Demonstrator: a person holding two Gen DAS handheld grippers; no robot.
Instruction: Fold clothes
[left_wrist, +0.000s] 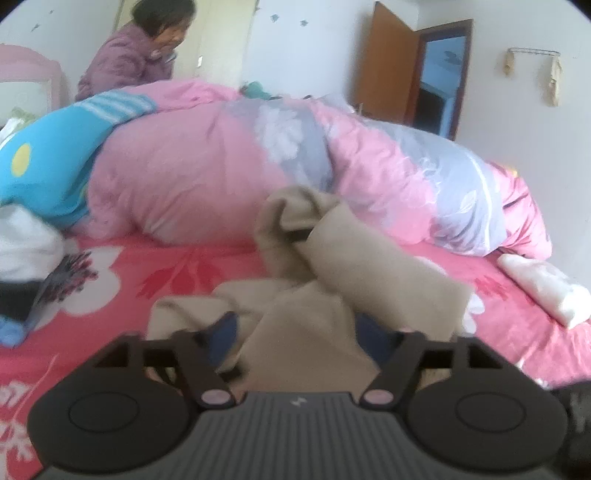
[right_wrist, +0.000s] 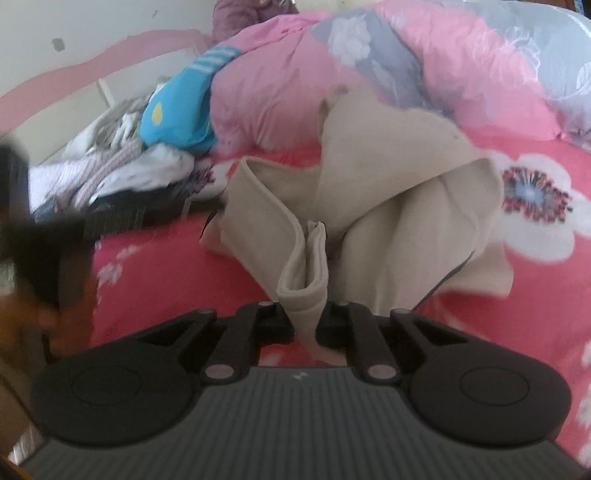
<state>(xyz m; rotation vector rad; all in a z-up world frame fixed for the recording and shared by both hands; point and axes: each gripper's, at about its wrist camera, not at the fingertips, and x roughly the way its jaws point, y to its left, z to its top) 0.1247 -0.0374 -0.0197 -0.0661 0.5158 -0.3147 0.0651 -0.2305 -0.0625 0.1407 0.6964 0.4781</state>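
Observation:
A beige garment (left_wrist: 332, 266) lies crumpled on the red floral bed sheet (left_wrist: 147, 266). My left gripper (left_wrist: 299, 339) hangs over its near end with the fingers spread wide, open, and beige cloth bunched up between them. In the right wrist view the same beige garment (right_wrist: 406, 184) rises in folds from the sheet (right_wrist: 184, 277). My right gripper (right_wrist: 306, 325) is shut on a doubled edge of it, which sticks up between the two close-set fingers.
A bulky pink and grey duvet (left_wrist: 207, 166) fills the far side of the bed, with a blue plush pillow (left_wrist: 48, 162) on its left. Loose clothes (right_wrist: 122, 173) are piled at the left. A folded white item (left_wrist: 543, 288) lies at the right. A person in purple (left_wrist: 129, 55) sits behind the bed.

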